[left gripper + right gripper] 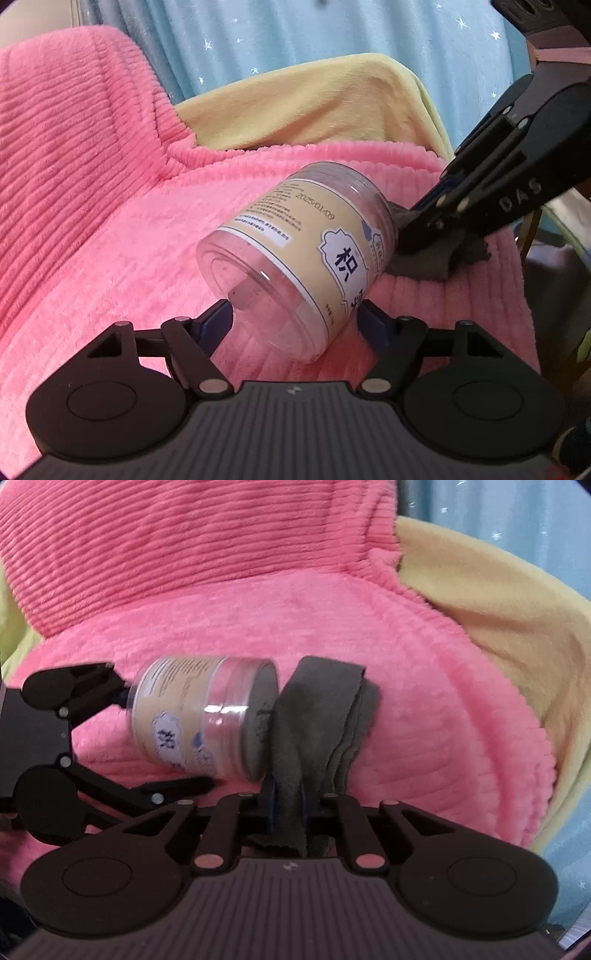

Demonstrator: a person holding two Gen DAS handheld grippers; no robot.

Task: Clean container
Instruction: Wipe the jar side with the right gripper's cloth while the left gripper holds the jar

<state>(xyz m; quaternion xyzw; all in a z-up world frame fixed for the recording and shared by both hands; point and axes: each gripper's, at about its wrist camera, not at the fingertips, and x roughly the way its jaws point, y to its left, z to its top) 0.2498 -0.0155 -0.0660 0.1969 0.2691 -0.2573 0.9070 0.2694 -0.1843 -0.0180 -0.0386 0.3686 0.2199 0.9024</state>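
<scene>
The left tool (295,314) pinches the clear labelled plastic jar (295,254) by its base, tilted over the pink ribbed blanket (92,221), mouth toward two o'clock; there the right tool (288,808), clamping a folded grey cloth (317,720), can wipe.

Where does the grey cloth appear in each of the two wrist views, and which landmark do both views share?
Left wrist view: the grey cloth is at the right of centre, behind the jar's far end, in the right gripper.
Right wrist view: it is at the bottom centre, pinched between the fingers, rising beside the jar's open mouth.
Shared landmark: the clear labelled jar held in the left gripper.
</scene>
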